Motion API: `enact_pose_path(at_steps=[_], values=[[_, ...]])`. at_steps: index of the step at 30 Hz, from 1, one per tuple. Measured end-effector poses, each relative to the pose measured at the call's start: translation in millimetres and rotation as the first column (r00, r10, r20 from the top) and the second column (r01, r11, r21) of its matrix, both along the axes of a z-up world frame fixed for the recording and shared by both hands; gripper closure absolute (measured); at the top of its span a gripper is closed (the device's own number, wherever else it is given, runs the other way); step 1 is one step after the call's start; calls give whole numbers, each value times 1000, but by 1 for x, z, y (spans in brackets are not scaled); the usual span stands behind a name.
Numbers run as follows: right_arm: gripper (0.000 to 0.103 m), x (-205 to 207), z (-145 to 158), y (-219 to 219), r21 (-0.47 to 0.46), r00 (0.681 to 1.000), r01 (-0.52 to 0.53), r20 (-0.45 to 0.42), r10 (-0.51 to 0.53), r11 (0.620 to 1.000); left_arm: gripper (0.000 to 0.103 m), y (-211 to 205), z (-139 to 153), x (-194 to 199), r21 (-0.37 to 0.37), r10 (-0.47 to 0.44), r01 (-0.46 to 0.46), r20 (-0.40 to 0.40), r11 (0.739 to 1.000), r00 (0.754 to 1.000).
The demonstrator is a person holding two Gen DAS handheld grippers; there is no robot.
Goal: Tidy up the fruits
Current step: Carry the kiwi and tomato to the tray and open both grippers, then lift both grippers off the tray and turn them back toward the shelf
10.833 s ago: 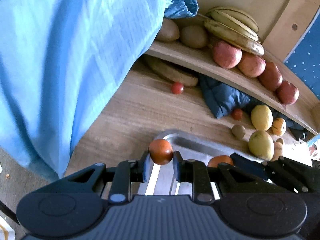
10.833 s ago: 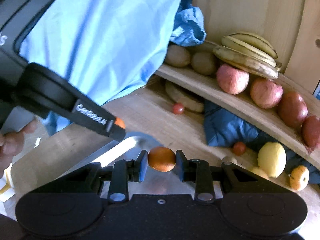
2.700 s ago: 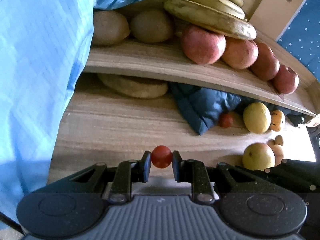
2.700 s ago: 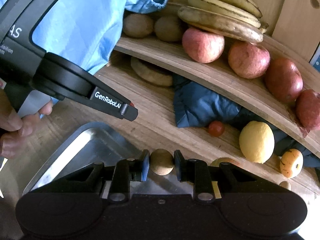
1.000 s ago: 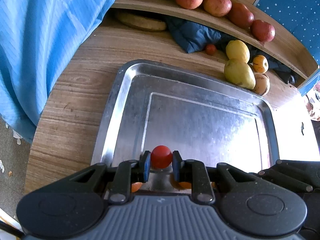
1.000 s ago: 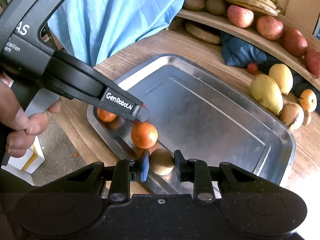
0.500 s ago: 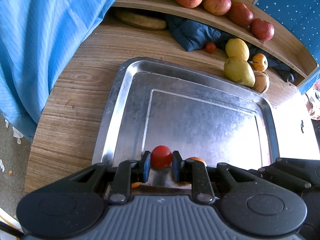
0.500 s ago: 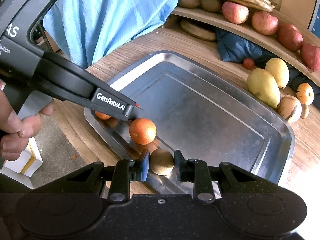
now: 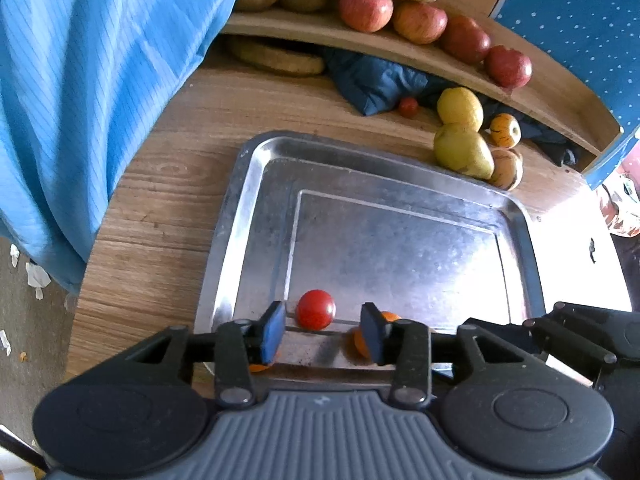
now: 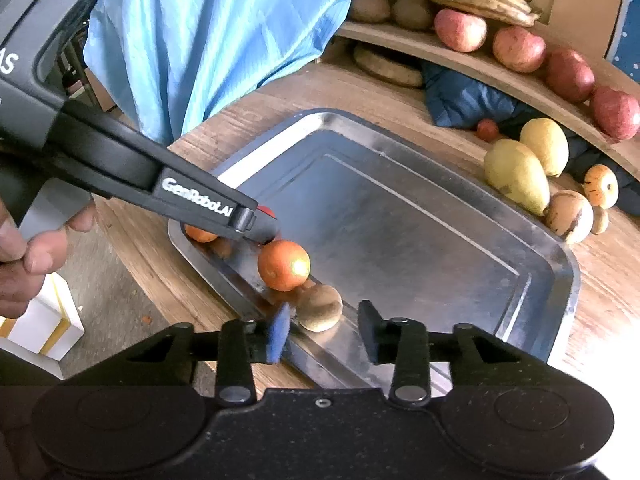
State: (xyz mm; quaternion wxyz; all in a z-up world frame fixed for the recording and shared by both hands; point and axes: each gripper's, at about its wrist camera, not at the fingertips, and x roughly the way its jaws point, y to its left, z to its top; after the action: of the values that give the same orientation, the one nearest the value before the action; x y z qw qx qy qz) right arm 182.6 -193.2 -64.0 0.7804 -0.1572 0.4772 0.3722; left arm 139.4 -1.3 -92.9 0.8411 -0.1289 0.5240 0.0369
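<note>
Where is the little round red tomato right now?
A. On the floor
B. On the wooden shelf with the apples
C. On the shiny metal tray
C: the little round red tomato sits on the shiny metal tray, loose between the left gripper's parted pads.

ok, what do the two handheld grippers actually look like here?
Both are black plastic with two round knuckle discs and silver pivot bolts. The left gripper has a ribbed grey body, blue finger pads and white GenRobot.AI lettering. The right gripper has a black body.
</note>
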Motion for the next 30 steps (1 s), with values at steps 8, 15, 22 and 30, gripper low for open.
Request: enact_pose_path(at_steps=[8, 15, 22, 30], values=[[41, -8, 11, -13, 21, 1000, 30, 9, -30, 999, 22, 3, 12, -16, 5, -32, 32, -3, 999, 999], [17, -12, 17, -24, 11, 998, 67, 10, -67, 998, 8, 2, 17, -27, 3, -80, 80, -28, 997, 996], [2, -15, 21, -31, -23, 995, 99, 14, -99, 995, 5, -1, 11, -33, 34, -130, 135, -105, 990, 986], [1, -13, 17, -37, -77, 990, 139, 12, -138, 987, 4, 2, 8, -30, 80, -124, 139, -161, 987, 979]])
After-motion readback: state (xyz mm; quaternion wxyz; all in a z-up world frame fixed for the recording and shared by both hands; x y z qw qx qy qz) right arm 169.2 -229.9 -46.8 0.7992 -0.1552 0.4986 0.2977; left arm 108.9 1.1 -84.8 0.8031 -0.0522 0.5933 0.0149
